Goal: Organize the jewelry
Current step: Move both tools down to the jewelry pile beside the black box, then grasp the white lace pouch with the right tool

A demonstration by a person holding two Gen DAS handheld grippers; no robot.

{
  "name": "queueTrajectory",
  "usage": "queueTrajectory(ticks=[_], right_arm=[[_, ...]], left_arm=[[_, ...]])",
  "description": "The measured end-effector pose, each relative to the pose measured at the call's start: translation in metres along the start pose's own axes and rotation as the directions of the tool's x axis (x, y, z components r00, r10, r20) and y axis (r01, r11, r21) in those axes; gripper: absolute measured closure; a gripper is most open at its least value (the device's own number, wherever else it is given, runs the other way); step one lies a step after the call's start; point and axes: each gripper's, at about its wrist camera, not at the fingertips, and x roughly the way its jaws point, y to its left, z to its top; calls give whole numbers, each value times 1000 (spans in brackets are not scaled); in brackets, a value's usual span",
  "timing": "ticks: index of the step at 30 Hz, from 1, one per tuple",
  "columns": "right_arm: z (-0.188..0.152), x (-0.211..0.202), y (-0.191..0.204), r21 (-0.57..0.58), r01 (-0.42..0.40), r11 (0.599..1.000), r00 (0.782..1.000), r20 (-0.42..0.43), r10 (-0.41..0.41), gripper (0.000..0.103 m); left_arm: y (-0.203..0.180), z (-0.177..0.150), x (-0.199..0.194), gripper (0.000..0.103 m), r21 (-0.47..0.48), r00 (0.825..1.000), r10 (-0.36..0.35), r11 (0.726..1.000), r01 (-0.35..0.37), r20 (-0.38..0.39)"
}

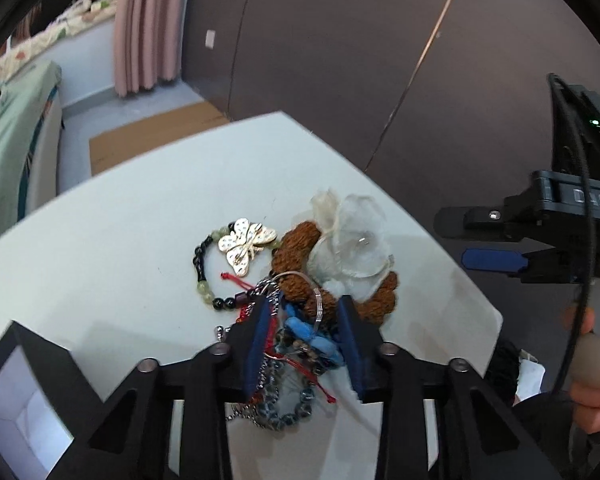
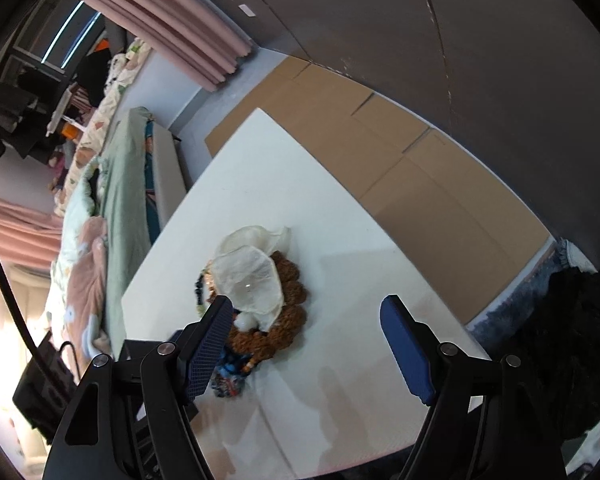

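Note:
A heap of jewelry lies on the white table (image 1: 120,240). It holds a gold butterfly piece (image 1: 247,245), a black and green bead bracelet (image 1: 202,268), a brown bead bracelet (image 1: 296,240) and a sheer white pouch (image 1: 348,236) on top. My left gripper (image 1: 306,316) points down into the near end of the heap. Its blue pads flank a tangle of blue beads (image 1: 310,334), silver chain and red cord, without clearly pressing on it. My right gripper (image 2: 308,304) stands wide open over the table, the pouch (image 2: 248,280) and brown bracelet (image 2: 292,292) by its left finger. Nothing is in its jaws.
An open white box (image 1: 24,408) sits at the table's near left corner. Flattened cardboard (image 2: 400,168) lies on the floor beyond the table, a bed with a green blanket (image 2: 120,184) to the left. A person's hand (image 1: 592,364) holds the right gripper.

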Motion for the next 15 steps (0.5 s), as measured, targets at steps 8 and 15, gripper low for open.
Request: queueTrajectory(ticks=[8, 15], right_arm=[[3, 15, 4, -17, 28, 999, 999, -18, -29, 25], [3, 20, 23, -80, 24, 997, 1000, 5, -23, 25]], left_arm=[[7, 3, -10, 101, -34, 994, -96, 995, 98, 46], [24, 7, -31, 101, -95, 989, -113, 988, 122, 94]])
